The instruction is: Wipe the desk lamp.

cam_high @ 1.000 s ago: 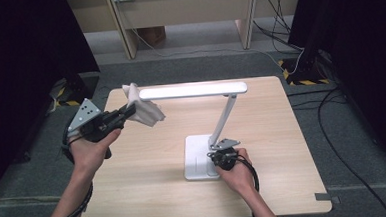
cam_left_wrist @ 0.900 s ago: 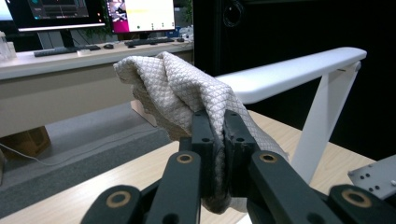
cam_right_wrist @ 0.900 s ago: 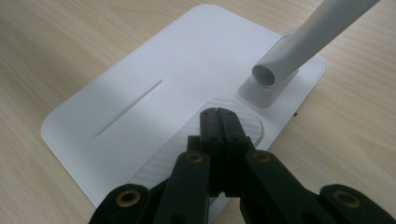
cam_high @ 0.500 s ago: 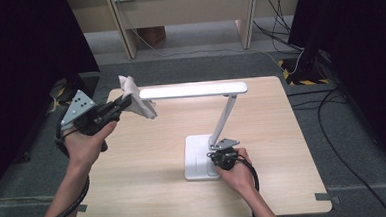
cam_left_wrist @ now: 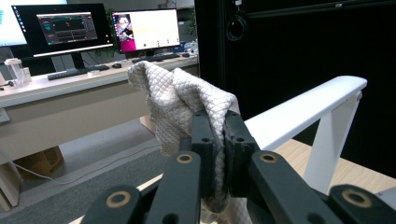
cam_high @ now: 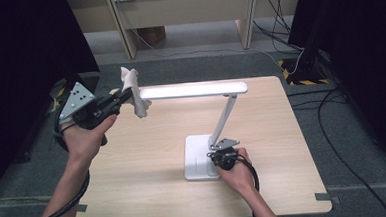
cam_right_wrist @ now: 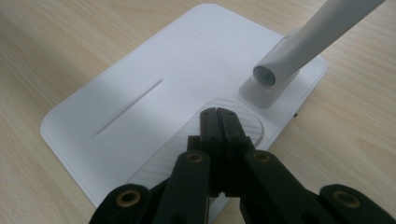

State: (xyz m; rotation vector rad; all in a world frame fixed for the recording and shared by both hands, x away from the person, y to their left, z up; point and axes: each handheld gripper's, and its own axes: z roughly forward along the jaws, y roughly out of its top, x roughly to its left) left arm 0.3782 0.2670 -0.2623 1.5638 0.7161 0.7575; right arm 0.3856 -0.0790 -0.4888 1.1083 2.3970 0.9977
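Landmark: the white desk lamp (cam_high: 217, 132) with a flat base, a leaning stem and a long flat light bar on top. Every place below is told from this lamp.

Cloth: a small cream quilted cloth (cam_high: 132, 91) is up in the air, at the far left tip of the lamp's light bar (cam_high: 192, 90). In the left gripper view the cloth (cam_left_wrist: 184, 102) sits just beside the bar's tip (cam_left_wrist: 303, 109); I cannot tell if they touch.

Left gripper: the left gripper (cam_high: 111, 103) is clenched on the cloth. Its jaws pinch a fold of it.

Key relation: the light bar runs long, left to right, from the cloth's end to the stem. From the left jaws, the bar lies ahead and to the right. The left hand is the near one to that tip, so I think a wipe along the bar would be its job.

Right gripper: the right gripper (cam_right_wrist: 219, 122) has its jaws pressed together with nothing between them. Their tips rest on the ribbed round patch of the lamp base (cam_right_wrist: 140, 93), near the foot of the stem (cam_right_wrist: 299, 46). It looks like it holds the lamp steady.

Surface: a light wooden table (cam_high: 149, 181), bare around the lamp.

Room: grey floor, black curtains at both sides, cables beyond the right of the lamp. Behind the cloth, a long desk with computer screens (cam_left_wrist: 93, 28).
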